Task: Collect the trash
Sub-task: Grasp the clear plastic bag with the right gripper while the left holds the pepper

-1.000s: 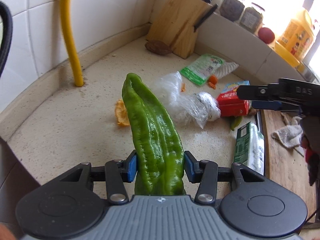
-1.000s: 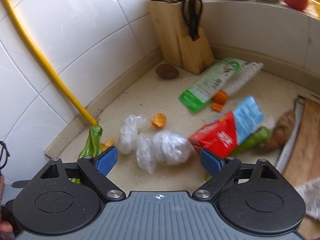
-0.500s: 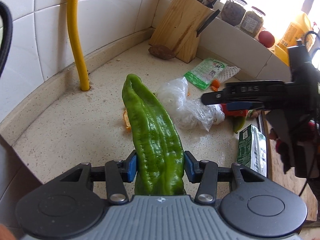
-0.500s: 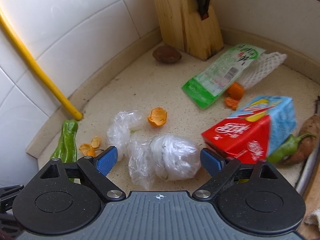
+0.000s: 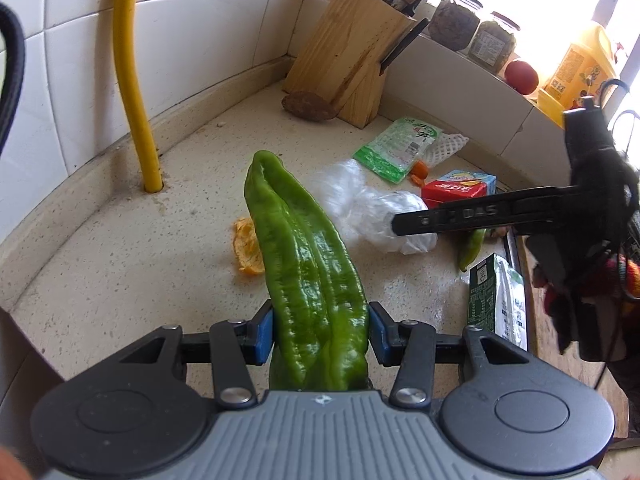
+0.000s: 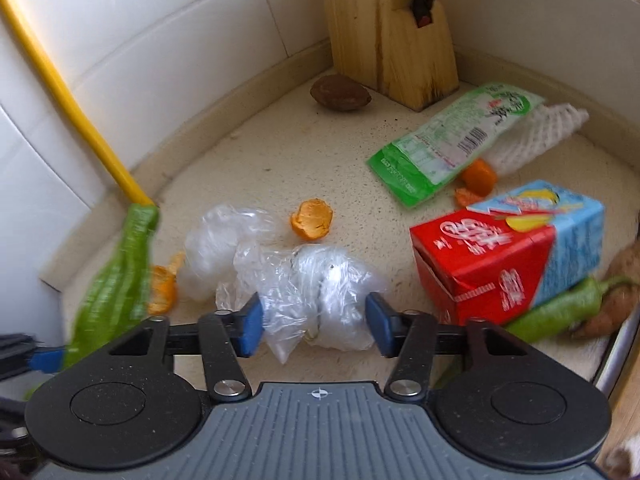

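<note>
- Since half a second ago the right gripper (image 6: 314,330) has dropped lower and narrowed its fingers around the crumpled plastic bag (image 6: 312,292); whether the pads actually touch the bag I can't tell, so grip state is a toss-up.
- Far left of the right wrist view: yellow pipe (image 6: 76,116) running down the tiled wall into the counter (image 6: 280,152), with the big green pepper (image 6: 120,280) blurred in front of it.
- That pepper (image 5: 308,276) is clamped firmly between the blue pads of the left gripper (image 5: 320,330), sticking up through the middle of the left wrist view.
- Orange peel (image 6: 312,220) sits just behind the bag, another scrap of peel (image 6: 164,284) at lower left beside the pepper.
- Centre top: wooden knife block (image 6: 388,36) in the corner, brown lump (image 6: 340,92) just left of its base.
- Right of centre: green wrapper (image 6: 448,144) lying flat, overlapping a white foam net (image 6: 540,136).
- Red and blue carton (image 6: 508,252) at right, a smaller green pepper (image 6: 560,308) lying along its lower edge.
- In the left wrist view the right gripper (image 5: 472,216) shows as a dark bar coming in from the right edge over the bag.
</note>
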A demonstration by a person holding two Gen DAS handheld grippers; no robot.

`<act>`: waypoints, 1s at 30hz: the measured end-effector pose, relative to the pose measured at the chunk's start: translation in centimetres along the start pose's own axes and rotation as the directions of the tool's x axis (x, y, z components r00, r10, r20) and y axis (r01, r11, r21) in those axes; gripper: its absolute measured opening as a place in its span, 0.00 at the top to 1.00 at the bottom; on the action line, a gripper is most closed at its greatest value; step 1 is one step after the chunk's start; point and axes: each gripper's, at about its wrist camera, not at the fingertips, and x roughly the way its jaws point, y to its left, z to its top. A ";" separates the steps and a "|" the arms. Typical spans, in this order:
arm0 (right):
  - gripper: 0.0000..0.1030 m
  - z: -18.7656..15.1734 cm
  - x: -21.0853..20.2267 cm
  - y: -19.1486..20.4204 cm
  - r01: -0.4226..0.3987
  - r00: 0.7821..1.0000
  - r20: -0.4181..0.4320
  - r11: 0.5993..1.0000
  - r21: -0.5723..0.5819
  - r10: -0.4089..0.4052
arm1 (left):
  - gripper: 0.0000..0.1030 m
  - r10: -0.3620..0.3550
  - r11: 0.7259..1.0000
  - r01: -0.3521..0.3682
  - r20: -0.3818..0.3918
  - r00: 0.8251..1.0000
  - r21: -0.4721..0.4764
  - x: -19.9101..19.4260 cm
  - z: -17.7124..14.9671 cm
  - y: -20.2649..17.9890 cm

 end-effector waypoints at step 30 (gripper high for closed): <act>0.18 -5.3 -2.5 3.4 -0.043 0.999 -0.030 0.998 -0.042 0.041 | 0.55 0.086 0.991 -0.078 -0.073 0.994 0.107 0.2 -2.9 -0.9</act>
